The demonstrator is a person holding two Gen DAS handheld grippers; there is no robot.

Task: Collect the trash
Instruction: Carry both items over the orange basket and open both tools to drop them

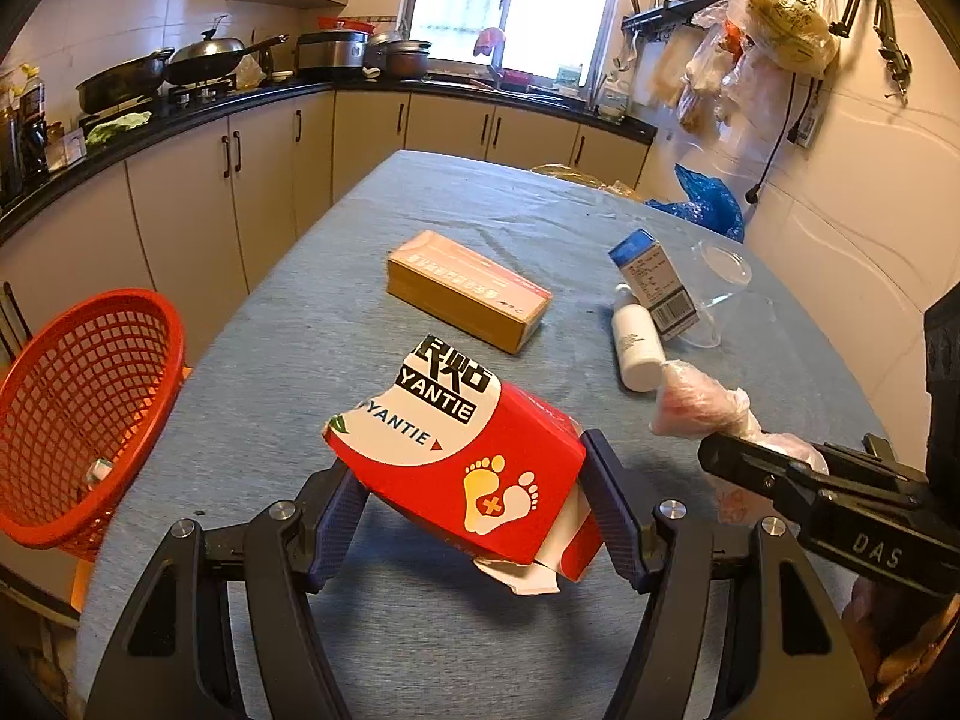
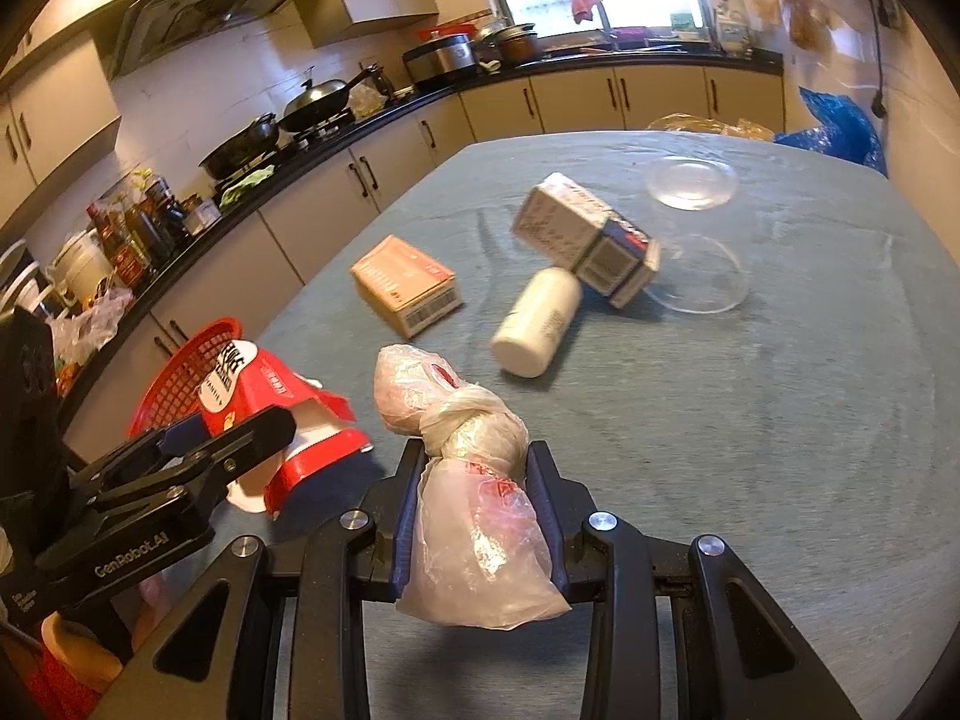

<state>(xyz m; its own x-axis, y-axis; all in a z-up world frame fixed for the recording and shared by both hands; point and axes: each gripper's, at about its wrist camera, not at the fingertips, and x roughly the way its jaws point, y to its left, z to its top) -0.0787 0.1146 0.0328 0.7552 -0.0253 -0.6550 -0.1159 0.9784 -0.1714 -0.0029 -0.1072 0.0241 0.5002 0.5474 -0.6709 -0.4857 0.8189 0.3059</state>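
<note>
We hold the left hand-held gripper (image 1: 474, 492) clenched on a torn red carton (image 1: 462, 468), its blue pads pressing the carton's two sides so that it hangs tilted above the table (image 1: 420, 192), the ripped white end pointing away from us and a foot emblem facing up. In the right hand-held gripper (image 2: 477, 504) we grasp a knotted plastic bag (image 2: 468, 468), pinkish and translucent, the knot sitting just above the fingers and the loose body of the bag bulging below them, clear of the blue-grey cloth. The two grippers sit side by side, each visible at the edge of the other's view. To the left, past the table's edge, stands a red mesh basket (image 1: 90, 396) with a small item lying at its bottom; from the right wrist view the carton appears in front of its rim. Still on the table we see an orange-topped cardboard box (image 1: 468, 291) lying flat near the middle, a white bottle (image 1: 636, 348) on its side, a blue and white carton (image 1: 654, 282) leaning over the bottle and touching it, and a clear plastic container (image 1: 720, 282) just beside them. A blue plastic bag (image 1: 702, 198) lies at the far right corner.
</note>
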